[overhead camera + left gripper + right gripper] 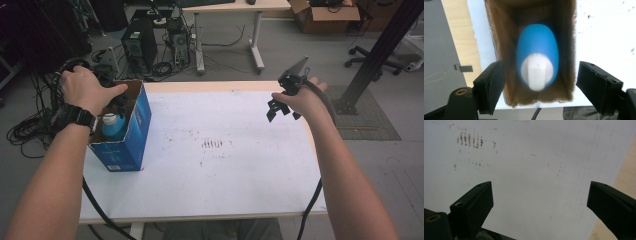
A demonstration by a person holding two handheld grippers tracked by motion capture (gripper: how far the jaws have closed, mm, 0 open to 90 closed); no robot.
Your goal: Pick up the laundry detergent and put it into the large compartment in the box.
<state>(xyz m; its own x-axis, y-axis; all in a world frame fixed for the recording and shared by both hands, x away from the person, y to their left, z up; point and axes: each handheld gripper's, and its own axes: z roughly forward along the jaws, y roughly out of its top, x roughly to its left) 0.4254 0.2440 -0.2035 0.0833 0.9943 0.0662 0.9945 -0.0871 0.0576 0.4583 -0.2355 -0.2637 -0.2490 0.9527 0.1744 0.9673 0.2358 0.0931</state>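
An open blue cardboard box (125, 135) stands on the left part of the white table sheet (225, 170). Inside it stands a blue bottle (114, 127) with a white cap. My left gripper (117, 102) hangs over the box mouth, pointing down. In the left gripper view its jaws (541, 72) stand wide apart above the bottle (537, 45) and its white cap (537, 72), touching neither; the brown box wall (499, 37) surrounds the bottle. My right gripper (280, 107) hovers over the far right of the sheet, open (540, 192) with bare sheet below it.
Brown smudges (214, 144) mark the middle of the sheet. Beyond the table stand computer towers (140, 47), a desk (230, 7) and a cardboard box (325, 15). Cables (30, 125) lie on the floor at left. A black post (380, 50) leans at right.
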